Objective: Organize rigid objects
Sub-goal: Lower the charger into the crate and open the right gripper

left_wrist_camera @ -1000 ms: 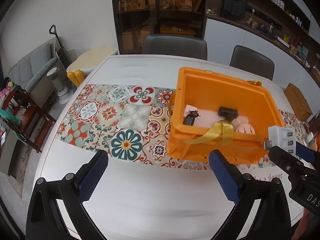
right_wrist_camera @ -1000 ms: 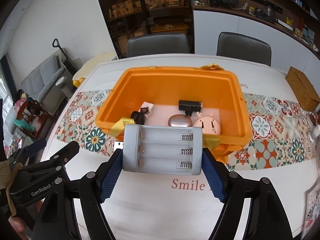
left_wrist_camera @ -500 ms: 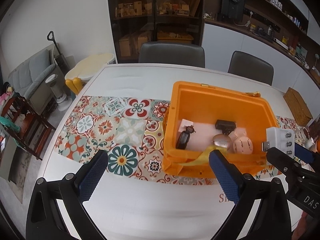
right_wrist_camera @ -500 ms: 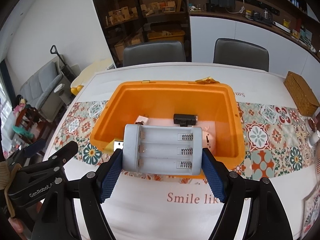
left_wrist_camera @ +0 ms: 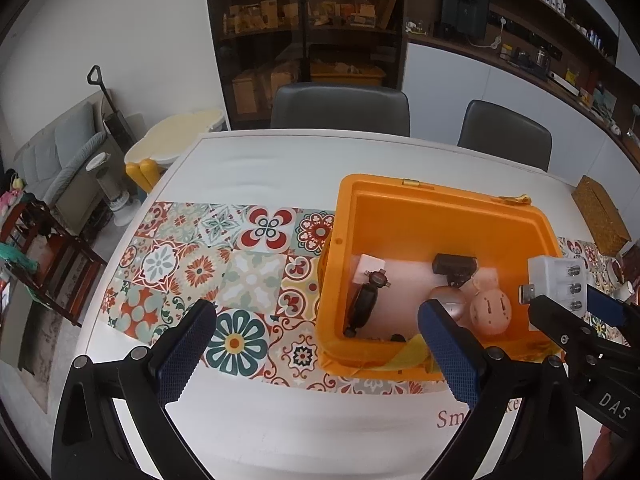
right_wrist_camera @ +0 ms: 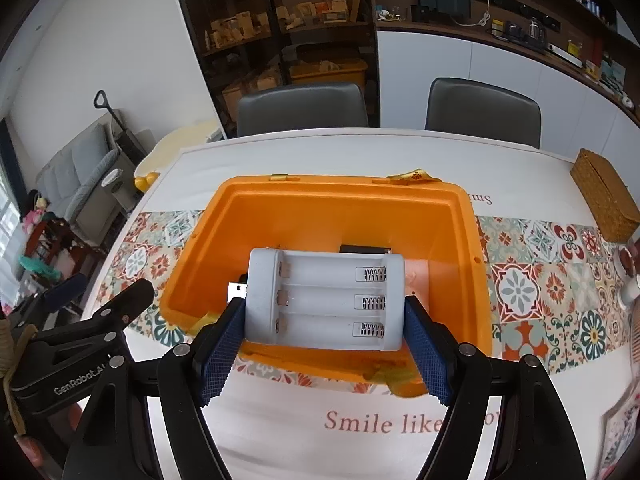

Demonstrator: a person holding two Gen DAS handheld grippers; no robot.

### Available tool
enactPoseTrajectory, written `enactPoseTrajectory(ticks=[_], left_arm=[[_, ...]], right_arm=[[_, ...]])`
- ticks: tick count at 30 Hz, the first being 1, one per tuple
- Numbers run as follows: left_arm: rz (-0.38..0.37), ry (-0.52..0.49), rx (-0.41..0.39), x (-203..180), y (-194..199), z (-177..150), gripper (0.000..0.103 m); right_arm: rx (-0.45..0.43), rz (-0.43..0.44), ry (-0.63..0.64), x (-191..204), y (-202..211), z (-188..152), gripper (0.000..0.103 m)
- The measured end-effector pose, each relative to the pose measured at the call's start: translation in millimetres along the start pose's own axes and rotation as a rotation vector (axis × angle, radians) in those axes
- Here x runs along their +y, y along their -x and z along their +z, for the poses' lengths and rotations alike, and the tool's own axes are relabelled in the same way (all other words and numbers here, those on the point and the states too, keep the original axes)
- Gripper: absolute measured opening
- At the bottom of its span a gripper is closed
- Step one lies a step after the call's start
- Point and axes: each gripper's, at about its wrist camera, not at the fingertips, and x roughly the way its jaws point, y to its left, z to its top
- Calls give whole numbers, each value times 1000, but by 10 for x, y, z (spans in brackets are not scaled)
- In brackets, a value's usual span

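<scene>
Carried forward since a second ago, the white battery charger (right_wrist_camera: 324, 300) now hangs over the near part of the orange bin (right_wrist_camera: 464, 240), where earlier it was short of the near rim; in the left wrist view the bin has drifted lower and to the right as that hand also travelled. Pinched by its two short ends between the blue pads, the charger sits level in the right gripper (right_wrist_camera: 325, 334), its three empty battery slots facing the camera and its USB plug poking out to the left. Judging by the task, the step in hand is the drop-off: the next move seems to call for lowering the charger into the bin and parting the pads only once it is clear of the rim. Already inside the bin, at centre right of the left wrist view, lie a black watch (left_wrist_camera: 366, 304), a small black gadget (left_wrist_camera: 455, 266), a silver case (left_wrist_camera: 448, 302) and a round pink item (left_wrist_camera: 490, 312), so free floor is scarce and the charger may land on them. A yellow strap (right_wrist_camera: 400, 380) draped over the near rim could snag. Spread wide and holding nothing, the left gripper (left_wrist_camera: 316, 354) hovers at lower centre over the patterned table runner (left_wrist_camera: 192, 264). A wicker box (right_wrist_camera: 604, 204) stands well apart at upper right on the white table (right_wrist_camera: 280, 152).
</scene>
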Motion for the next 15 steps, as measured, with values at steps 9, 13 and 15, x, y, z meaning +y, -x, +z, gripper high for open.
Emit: enactPoseTrajectory(ticks=[9, 13, 15], left_arm=[[17, -9, 28, -44, -246, 70, 103], [27, -7, 45, -39, -327, 79, 103], [27, -7, 48, -40, -354, 77, 103]], right_arm=[[79, -7, -21, -66, -396, 96, 77], [107, -8, -28, -79, -538, 99, 77], [112, -13, -39, -98, -585, 98, 77]])
